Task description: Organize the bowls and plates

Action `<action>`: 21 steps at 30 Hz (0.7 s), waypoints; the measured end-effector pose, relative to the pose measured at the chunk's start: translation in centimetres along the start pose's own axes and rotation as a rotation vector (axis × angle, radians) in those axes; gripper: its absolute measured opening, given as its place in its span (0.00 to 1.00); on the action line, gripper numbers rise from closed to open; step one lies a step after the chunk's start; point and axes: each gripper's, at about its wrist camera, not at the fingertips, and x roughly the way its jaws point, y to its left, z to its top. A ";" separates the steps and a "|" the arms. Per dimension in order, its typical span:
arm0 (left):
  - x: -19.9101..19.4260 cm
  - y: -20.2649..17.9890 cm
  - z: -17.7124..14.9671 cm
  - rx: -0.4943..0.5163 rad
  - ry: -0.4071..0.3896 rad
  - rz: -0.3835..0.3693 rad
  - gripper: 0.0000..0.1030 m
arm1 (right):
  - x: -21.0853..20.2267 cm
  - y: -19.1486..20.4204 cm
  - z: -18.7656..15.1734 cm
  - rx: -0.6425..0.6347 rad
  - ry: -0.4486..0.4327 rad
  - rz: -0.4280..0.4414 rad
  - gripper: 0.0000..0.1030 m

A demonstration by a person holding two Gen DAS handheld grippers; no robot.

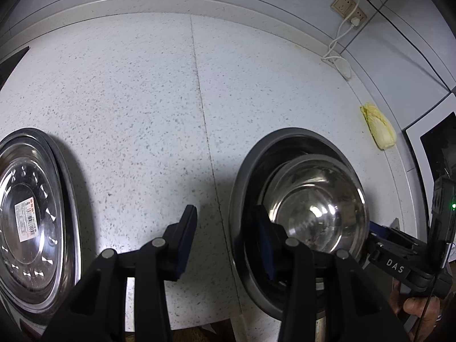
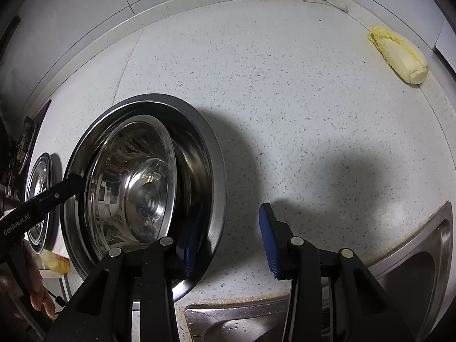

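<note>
The left gripper (image 1: pixel 225 236) is straddling the near rim of the big steel bowl (image 1: pixel 248 176) on the speckled worktop (image 1: pixel 142 85), jaws partly apart, not pinching. The right gripper (image 2: pixel 228 236) is straddling the opposite rim, also gapped. A smaller bowl (image 2: pixel 136 182) is leaning inside. Stacked plates (image 1: pixel 31 211) are sitting left, cabbage (image 2: pixel 399 54) far right.
</note>
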 end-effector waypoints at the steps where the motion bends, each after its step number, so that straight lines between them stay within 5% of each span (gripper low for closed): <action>1: 0.1 0.0 0.0 -0.001 0.001 -0.002 0.38 | 0.1 0.0 0.0 -0.001 0.001 0.000 0.35; 17: -0.1 0.3 -0.2 0.000 0.000 -0.009 0.38 | 0.0 0.9 -0.6 -0.013 -0.008 0.015 0.26; 21: 0.2 1.2 0.0 -0.049 0.031 -0.068 0.38 | -0.1 1.2 -0.7 -0.022 -0.014 0.020 0.19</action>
